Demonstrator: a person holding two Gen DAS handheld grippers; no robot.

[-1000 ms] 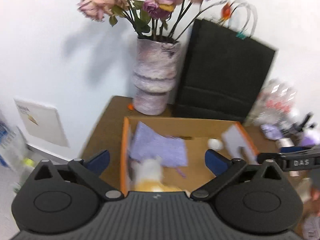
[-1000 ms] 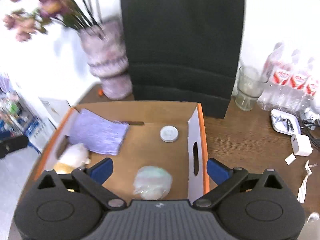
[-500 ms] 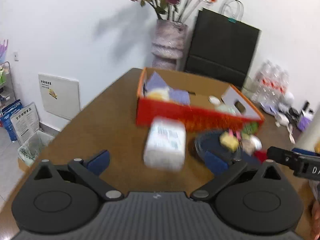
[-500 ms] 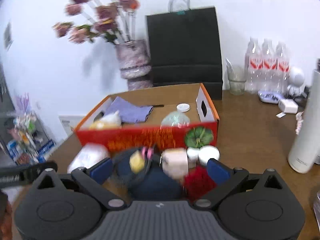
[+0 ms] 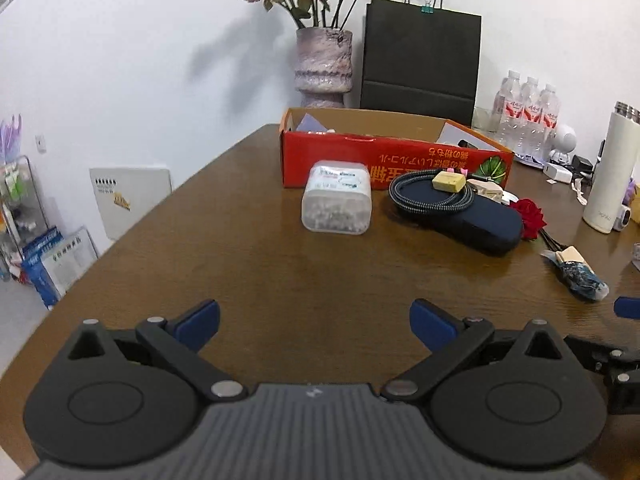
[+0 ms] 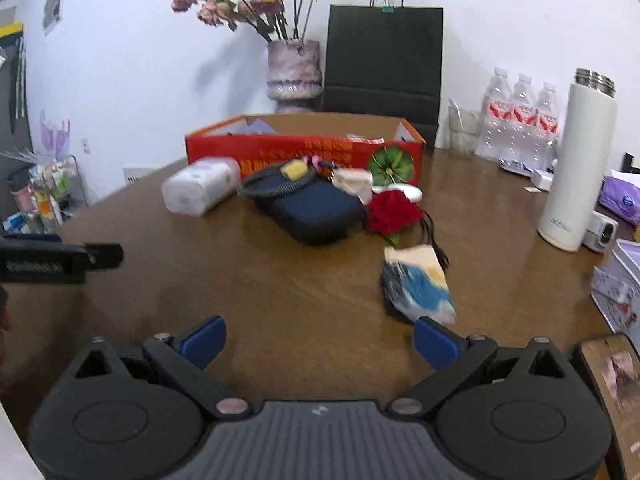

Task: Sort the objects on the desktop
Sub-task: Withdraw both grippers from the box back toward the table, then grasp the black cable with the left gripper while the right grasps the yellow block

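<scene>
A red cardboard box (image 5: 396,160) stands at the far middle of the brown table; it also shows in the right wrist view (image 6: 304,150). In front of it lie a clear plastic tub (image 5: 337,203), a dark pouch (image 5: 464,216) with a coiled cable (image 5: 430,196) and a yellow block (image 5: 450,181) on it, a red rose (image 5: 530,216) and a blue-and-white packet (image 6: 416,284). My left gripper (image 5: 315,322) is open and empty over bare table near the front. My right gripper (image 6: 318,338) is open and empty, with the packet just beyond its right finger.
A vase of dried roses (image 5: 323,62) and a black paper bag (image 5: 420,60) stand behind the box. Water bottles (image 6: 520,124), a white flask (image 6: 576,164) and a tin (image 6: 622,280) crowd the right side. The table's left edge drops to shelves (image 5: 24,216).
Both grippers have pulled back from above the box to low over the table's near side. The box, once seen from above, now sits far ahead. Both stayed open.
</scene>
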